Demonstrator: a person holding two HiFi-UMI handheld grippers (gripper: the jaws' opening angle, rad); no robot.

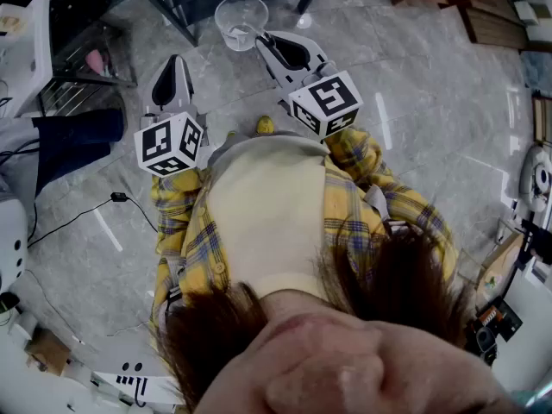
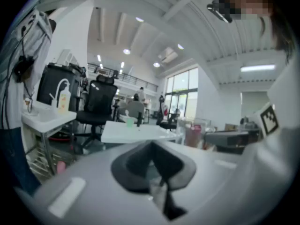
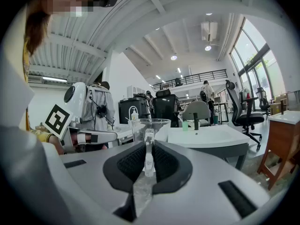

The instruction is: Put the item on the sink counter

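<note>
A clear plastic cup [image 1: 241, 20] with a handle hangs above the grey floor in the head view. My right gripper [image 1: 264, 40] is shut on its handle. In the right gripper view the cup [image 3: 150, 124] stands upright just past the jaws of my right gripper [image 3: 149, 146], with the handle pinched between the pads. Beyond it is a white sink counter [image 3: 206, 136] with a dark faucet [image 3: 196, 121]. My left gripper [image 1: 176, 61] is held to the left of the cup, jaws together and nothing in them; in the left gripper view the left gripper [image 2: 152, 146] points toward a white counter [image 2: 136, 132].
A dark table frame [image 1: 185, 3] stands just beyond the cup. A wire shelf with a pink thing [image 1: 95, 60] is at the left, and a black cable [image 1: 86, 214] runs over the floor. Office chairs [image 3: 241, 109] and a wooden cabinet [image 3: 281, 139] stand at the right.
</note>
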